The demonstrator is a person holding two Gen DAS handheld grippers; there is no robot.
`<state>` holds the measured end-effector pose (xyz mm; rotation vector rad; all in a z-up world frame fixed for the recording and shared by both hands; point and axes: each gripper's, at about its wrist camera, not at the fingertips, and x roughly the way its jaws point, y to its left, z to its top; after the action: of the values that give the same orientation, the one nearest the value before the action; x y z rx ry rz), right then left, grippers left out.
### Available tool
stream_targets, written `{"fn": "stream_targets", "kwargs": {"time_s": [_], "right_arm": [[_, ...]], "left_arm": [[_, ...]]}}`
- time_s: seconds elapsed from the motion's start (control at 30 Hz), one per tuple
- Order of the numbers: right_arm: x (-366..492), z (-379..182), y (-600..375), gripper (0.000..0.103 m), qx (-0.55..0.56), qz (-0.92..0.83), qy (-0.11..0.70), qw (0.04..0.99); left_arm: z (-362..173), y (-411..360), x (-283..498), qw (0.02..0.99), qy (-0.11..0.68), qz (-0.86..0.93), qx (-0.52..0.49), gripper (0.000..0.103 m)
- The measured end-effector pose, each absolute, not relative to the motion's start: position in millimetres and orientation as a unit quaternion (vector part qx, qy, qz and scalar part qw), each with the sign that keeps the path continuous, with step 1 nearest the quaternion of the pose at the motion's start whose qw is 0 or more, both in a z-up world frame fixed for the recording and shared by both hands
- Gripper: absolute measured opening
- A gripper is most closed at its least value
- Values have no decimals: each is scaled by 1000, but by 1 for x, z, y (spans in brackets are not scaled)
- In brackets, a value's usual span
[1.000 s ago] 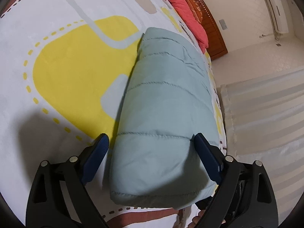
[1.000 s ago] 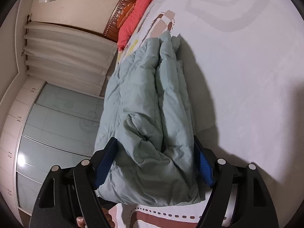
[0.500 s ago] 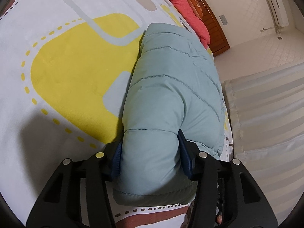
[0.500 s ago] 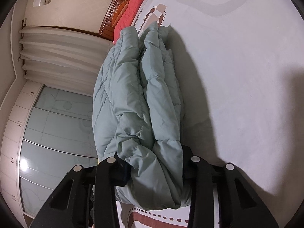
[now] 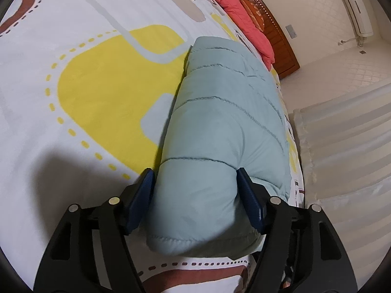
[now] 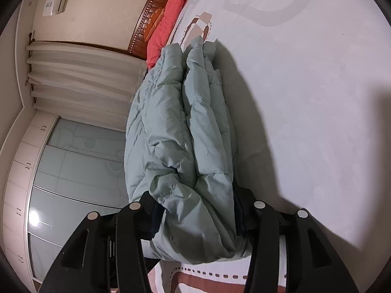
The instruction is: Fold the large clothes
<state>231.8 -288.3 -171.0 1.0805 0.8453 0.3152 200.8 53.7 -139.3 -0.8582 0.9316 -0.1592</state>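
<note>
While the pale mint-green quilted puffer jacket [image 5: 227, 131] is lying folded lengthwise on the white bedspread with yellow and brown rounded shapes [image 5: 80, 92], near its edge, no readable writing is showing anywhere. The left gripper [image 5: 196, 201] is straddling the jacket's near end, its jaws opening and its blue pads [image 5: 249, 202] standing wider than half a second ago, though narrower than a second ago. The right gripper [image 6: 198, 216] is likewise opening, with its pads still touching the bunched fabric.
</note>
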Motion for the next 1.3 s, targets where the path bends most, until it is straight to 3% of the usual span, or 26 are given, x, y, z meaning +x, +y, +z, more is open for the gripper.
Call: {"fn": "stream_targets", "kwargs": {"time_s": [0.43,0.5,0.93,1.3], "right_arm": [[195,-164,-295,58,478,118,394,776],[188,-159,-295,63,464,107,399,783],[128,-75,-240,74,206,16,388,898],[100,-11,-205,79,101,1,331,938]], "left_arm": [[-116,51,176,847,425,-34,-319,78],[-109,49,168,860,419,-24,-291,79],[-48,31,111,930,344,39,-123,99],[5,20,75,952,294,48,-68,101]]}}
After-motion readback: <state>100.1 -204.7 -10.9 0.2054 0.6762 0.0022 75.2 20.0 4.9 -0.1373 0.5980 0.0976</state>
